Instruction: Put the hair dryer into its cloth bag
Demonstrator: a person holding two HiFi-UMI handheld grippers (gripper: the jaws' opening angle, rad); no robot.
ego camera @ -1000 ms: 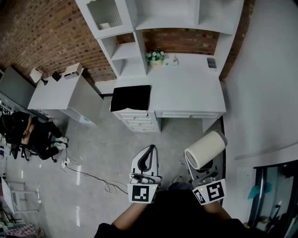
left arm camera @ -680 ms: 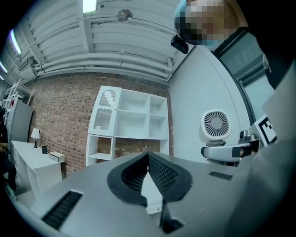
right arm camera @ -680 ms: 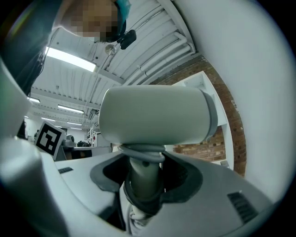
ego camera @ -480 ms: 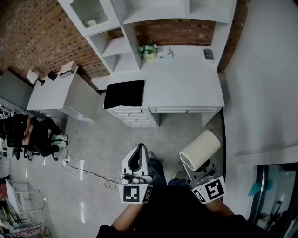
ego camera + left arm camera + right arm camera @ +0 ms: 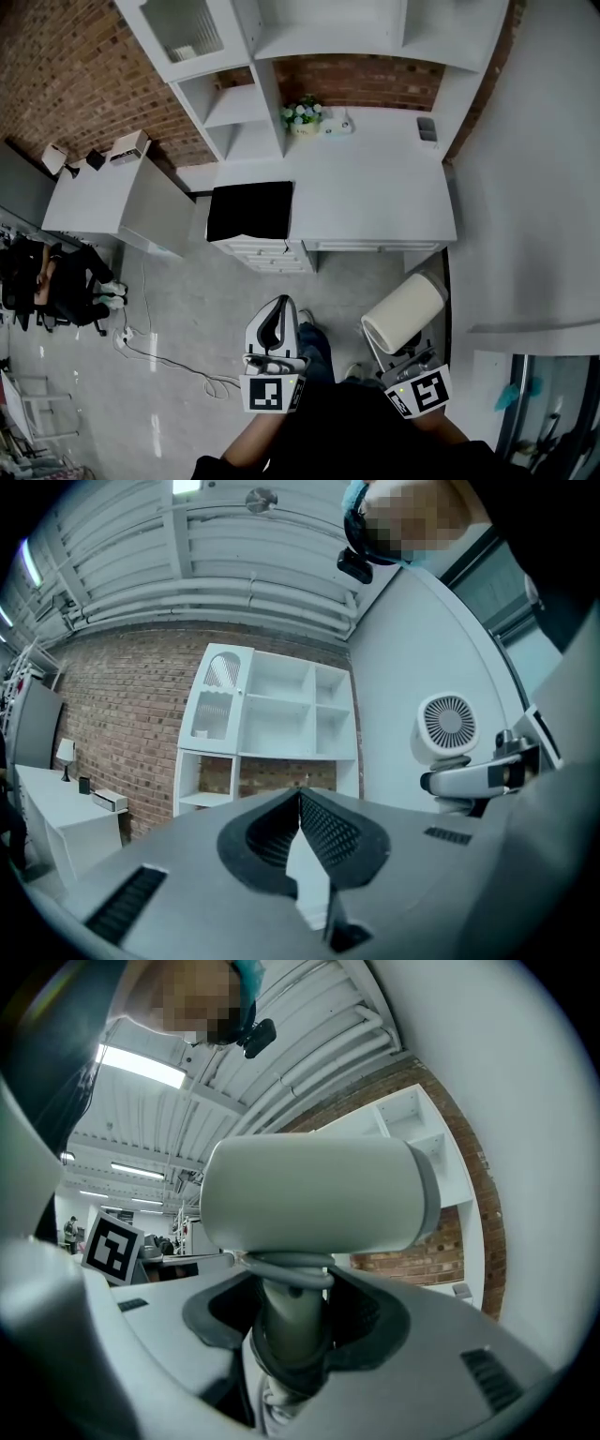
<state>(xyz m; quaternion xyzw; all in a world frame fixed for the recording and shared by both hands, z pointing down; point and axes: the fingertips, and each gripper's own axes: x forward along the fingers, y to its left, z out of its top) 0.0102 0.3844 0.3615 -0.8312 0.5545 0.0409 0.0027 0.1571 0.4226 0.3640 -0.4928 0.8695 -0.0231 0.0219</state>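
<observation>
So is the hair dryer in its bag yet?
Not yet. Done: the right gripper holds the hair dryer by its handle. In hand: it hangs short of the white desk. Left: the black cloth bag lies there untouched; the left gripper is shut and empty.

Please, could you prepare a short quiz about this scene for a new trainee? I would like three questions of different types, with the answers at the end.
1. True or false: the left tool is shut, with nothing between its jaws.
2. What does the right tool hold? A) a flower pot B) the hair dryer, by its handle C) a cup
3. Fill in the missing word: the black cloth bag lies flat on the left end of the white ____.
Key: 1 true; 2 B; 3 desk.
</observation>
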